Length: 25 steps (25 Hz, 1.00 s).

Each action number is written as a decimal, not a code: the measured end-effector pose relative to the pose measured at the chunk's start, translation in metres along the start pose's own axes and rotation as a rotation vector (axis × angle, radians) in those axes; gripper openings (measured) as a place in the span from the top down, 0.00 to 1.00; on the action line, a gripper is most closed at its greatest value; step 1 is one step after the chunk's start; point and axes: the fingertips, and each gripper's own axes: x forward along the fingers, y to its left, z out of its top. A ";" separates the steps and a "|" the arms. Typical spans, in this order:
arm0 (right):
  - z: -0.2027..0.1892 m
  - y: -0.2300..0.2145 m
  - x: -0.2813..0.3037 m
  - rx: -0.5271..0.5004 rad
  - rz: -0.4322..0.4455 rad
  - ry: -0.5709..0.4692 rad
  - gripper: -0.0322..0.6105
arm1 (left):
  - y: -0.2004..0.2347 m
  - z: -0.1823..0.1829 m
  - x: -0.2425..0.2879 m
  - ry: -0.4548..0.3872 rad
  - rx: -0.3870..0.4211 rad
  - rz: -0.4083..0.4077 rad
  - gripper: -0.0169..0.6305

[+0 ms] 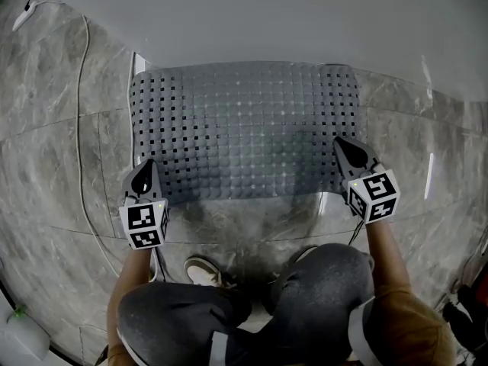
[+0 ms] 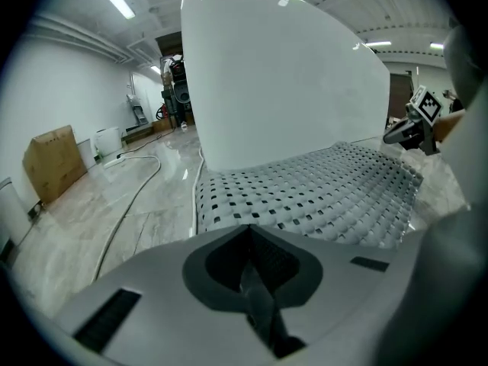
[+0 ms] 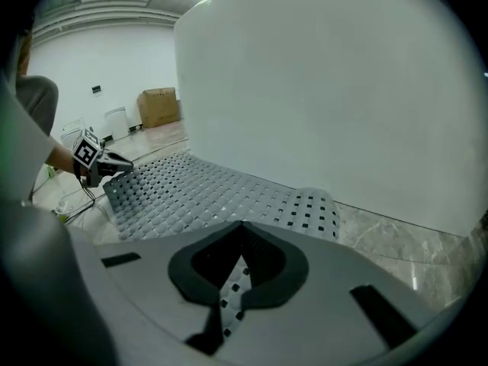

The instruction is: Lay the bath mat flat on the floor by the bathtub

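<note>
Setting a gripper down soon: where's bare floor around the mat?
Bare tile right of the bath mat, beside the bathtub. A cable crosses the left tile. Crowded at the near edge: left gripper, right gripper, knees, shoe.

Left gripper (image 1: 143, 166) and right gripper (image 1: 342, 145) both pinch the mat (image 1: 244, 124).

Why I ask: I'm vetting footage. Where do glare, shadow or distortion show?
Head view: a shadow darkens the bath mat's near edge, and light streaks glare on the floor. Left gripper view: fisheye bulges the bathtub. Right gripper view: dark vignetted corners.
</note>
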 end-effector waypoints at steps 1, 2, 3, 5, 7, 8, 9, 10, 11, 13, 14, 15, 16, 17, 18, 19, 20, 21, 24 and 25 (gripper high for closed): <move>0.004 0.001 0.001 -0.008 -0.001 -0.003 0.94 | 0.000 0.002 0.001 -0.001 0.006 0.001 0.97; 0.007 0.001 0.002 -0.015 -0.002 -0.007 0.94 | 0.000 0.004 0.002 -0.002 0.011 0.000 0.97; 0.012 0.001 0.002 -0.021 -0.003 -0.013 0.94 | 0.000 0.007 0.003 -0.006 0.014 -0.002 0.97; 0.022 0.000 0.002 -0.029 -0.009 -0.031 0.94 | 0.002 0.016 0.005 -0.021 0.012 -0.001 0.97; 0.035 -0.003 0.000 -0.033 -0.017 -0.051 0.94 | 0.005 0.022 0.007 -0.025 -0.003 0.006 0.97; 0.041 -0.005 -0.002 -0.035 -0.021 -0.060 0.94 | 0.006 0.025 0.008 -0.024 -0.007 0.008 0.97; 0.047 -0.008 -0.004 -0.038 -0.026 -0.070 0.94 | 0.005 0.029 0.009 -0.028 -0.005 0.006 0.97; 0.051 -0.011 -0.007 -0.039 -0.034 -0.082 0.94 | 0.003 0.034 0.010 -0.037 0.007 0.003 0.97; 0.055 -0.013 -0.009 -0.039 -0.045 -0.093 0.94 | 0.001 0.039 0.011 -0.053 0.023 -0.002 0.97; 0.059 -0.014 -0.013 -0.035 -0.065 -0.111 0.94 | -0.002 0.048 0.013 -0.095 0.044 -0.012 0.97; 0.062 -0.014 -0.014 -0.032 -0.072 -0.117 0.94 | -0.003 0.052 0.015 -0.108 0.041 -0.017 0.97; 0.066 -0.014 -0.015 -0.029 -0.076 -0.122 0.94 | -0.005 0.055 0.018 -0.112 0.030 -0.023 0.97; 0.071 -0.013 -0.017 -0.027 -0.077 -0.123 0.94 | -0.007 0.058 0.019 -0.109 0.016 -0.029 0.97; 0.076 -0.012 -0.019 -0.029 -0.076 -0.123 0.94 | -0.009 0.061 0.019 -0.104 0.004 -0.033 0.97; 0.083 -0.009 -0.021 -0.033 -0.074 -0.123 0.94 | -0.011 0.066 0.016 -0.104 -0.002 -0.033 0.97; 0.091 -0.007 -0.023 -0.035 -0.073 -0.123 0.94 | -0.011 0.074 0.012 -0.113 -0.003 -0.031 0.97; 0.099 -0.004 -0.025 -0.029 -0.070 -0.124 0.94 | -0.011 0.083 0.008 -0.128 -0.003 -0.031 0.97; 0.108 -0.001 -0.027 -0.019 -0.066 -0.125 0.94 | -0.012 0.093 0.002 -0.140 -0.005 -0.035 0.97; 0.137 0.017 -0.034 -0.007 -0.040 -0.127 0.94 | -0.016 0.123 -0.024 -0.164 -0.002 -0.073 0.97; 0.148 0.024 -0.037 -0.020 -0.030 -0.129 0.94 | -0.018 0.133 -0.035 -0.176 0.014 -0.085 0.97</move>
